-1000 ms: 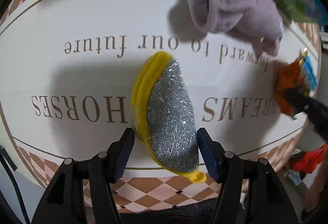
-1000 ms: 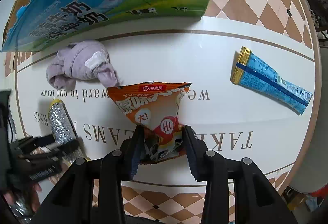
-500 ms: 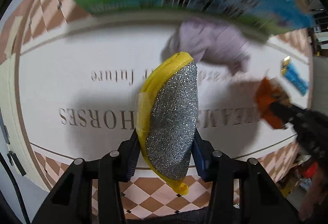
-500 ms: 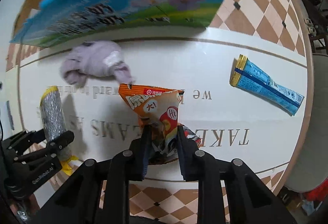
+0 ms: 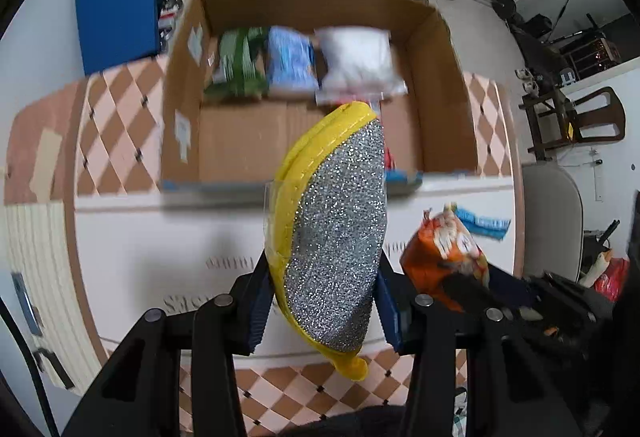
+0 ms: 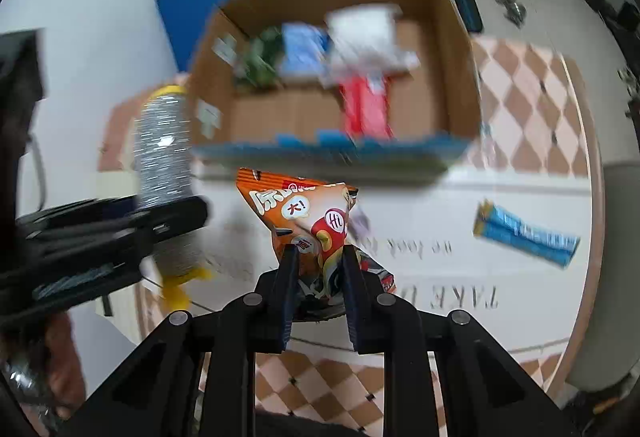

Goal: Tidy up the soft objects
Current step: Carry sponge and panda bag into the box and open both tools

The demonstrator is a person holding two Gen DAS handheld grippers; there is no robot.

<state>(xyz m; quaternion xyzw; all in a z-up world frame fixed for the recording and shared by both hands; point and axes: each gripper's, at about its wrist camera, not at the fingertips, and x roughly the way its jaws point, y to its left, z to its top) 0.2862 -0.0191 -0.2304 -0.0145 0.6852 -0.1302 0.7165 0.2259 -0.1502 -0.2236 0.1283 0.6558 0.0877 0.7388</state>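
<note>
My left gripper (image 5: 322,283) is shut on a yellow sponge with a silver glitter face (image 5: 336,233) and holds it up above the table, in front of an open cardboard box (image 5: 248,145). My right gripper (image 6: 317,257) is shut on an orange snack bag (image 6: 308,213), also lifted off the table. The sponge also shows in the right wrist view (image 6: 162,165), held at the left. The snack bag also shows in the left wrist view (image 5: 444,253), at the right. The box (image 6: 288,117) holds green, blue, white and red packets.
A blue wrapped snack bar (image 6: 526,233) lies on the white round table (image 6: 460,205) at the right; it also shows in the left wrist view (image 5: 484,223). A blue board (image 5: 116,1) stands behind the box. A chair (image 5: 576,117) and gym weights are at the far right.
Both grippers have risen and tilted up, each carrying its object off the table. The open box interior has come into view. The purple cloth has dropped out of sight.
</note>
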